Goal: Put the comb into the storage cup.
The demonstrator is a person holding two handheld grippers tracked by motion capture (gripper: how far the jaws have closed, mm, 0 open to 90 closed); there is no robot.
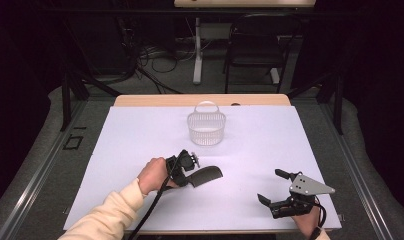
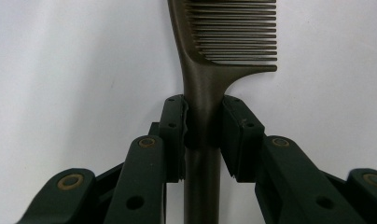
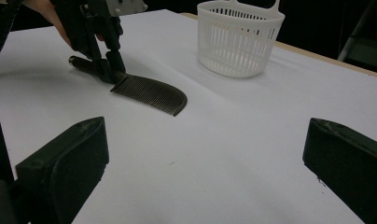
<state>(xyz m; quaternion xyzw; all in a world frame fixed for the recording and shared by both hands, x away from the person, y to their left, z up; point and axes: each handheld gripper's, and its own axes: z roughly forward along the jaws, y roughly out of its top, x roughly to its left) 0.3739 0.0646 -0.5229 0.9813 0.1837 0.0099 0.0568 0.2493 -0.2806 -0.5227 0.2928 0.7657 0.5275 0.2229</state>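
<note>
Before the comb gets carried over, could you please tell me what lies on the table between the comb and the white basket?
Nothing: the high view shows bare white table between the comb and the white basket.

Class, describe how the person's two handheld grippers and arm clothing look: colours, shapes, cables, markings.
Left gripper: black, two flat jaws, brass-coloured pivot pins, black cable trailing. Right gripper: black, topped by a grey three-cornered plate with small holes. The left forearm wears a cream long sleeve.

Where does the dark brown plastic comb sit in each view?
High view: dark brown plastic comb lies left of centre, at the left gripper.
Left gripper view: top centre, handle between the jaws.
Right gripper view: upper left.
Shared landmark: white slatted plastic basket beyond it.
</note>
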